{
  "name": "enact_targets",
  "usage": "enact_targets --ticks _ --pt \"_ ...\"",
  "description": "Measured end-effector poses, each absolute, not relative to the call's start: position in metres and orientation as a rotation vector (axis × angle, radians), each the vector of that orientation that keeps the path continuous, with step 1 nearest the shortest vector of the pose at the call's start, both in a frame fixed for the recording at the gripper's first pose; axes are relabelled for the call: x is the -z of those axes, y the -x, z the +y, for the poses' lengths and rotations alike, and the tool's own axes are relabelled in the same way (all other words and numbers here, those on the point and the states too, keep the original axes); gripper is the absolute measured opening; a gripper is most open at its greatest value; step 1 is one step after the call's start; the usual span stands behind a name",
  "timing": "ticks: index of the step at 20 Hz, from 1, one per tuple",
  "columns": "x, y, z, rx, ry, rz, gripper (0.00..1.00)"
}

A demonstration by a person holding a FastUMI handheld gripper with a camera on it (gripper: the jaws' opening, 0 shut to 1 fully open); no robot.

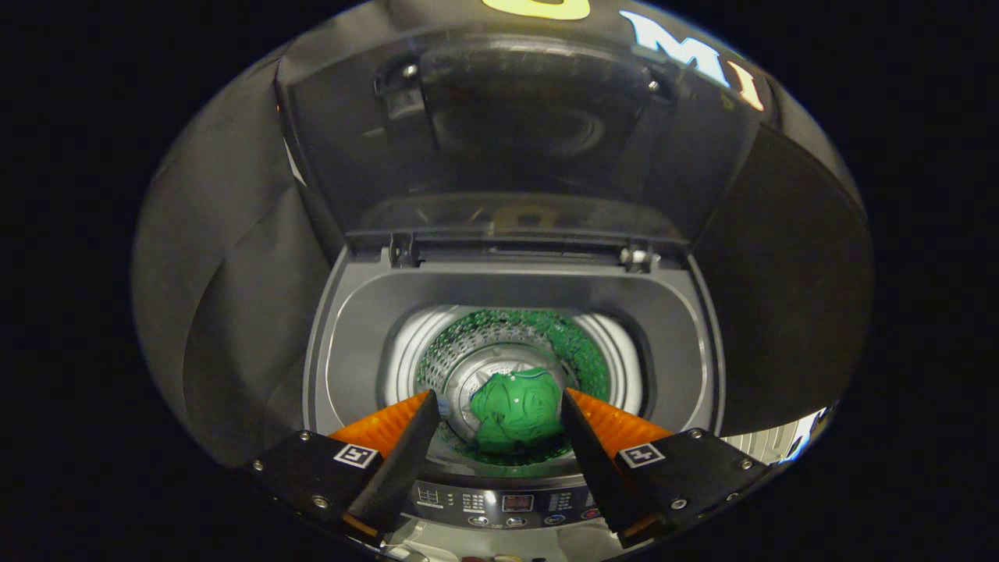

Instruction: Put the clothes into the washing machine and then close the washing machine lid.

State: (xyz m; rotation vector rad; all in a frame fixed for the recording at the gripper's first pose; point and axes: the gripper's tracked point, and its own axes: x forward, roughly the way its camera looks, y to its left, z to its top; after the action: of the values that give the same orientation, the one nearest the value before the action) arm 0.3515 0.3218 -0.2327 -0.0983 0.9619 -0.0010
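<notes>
A top-loading washing machine [359,343] stands below me with its grey rim around a shiny drum [499,343]. A crumpled green garment [517,414] lies at the bottom of the drum, seen in the gap between my fingers. My gripper [499,402] hovers above the drum mouth, open, with nothing pressed between the fingers. The dark see-through lid [515,140] stands raised upright behind the opening, held on two hinges [636,256].
The machine's control panel [507,503] with buttons and a small display lies just under my fingers at the near edge. Dark booth cloth [234,312] hangs on both sides of the machine.
</notes>
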Motion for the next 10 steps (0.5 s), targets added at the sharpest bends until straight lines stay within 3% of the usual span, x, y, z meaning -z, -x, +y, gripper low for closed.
enact_targets --ticks 10 --pt "0.119 -0.351 0.289 0.086 0.148 0.717 0.96"
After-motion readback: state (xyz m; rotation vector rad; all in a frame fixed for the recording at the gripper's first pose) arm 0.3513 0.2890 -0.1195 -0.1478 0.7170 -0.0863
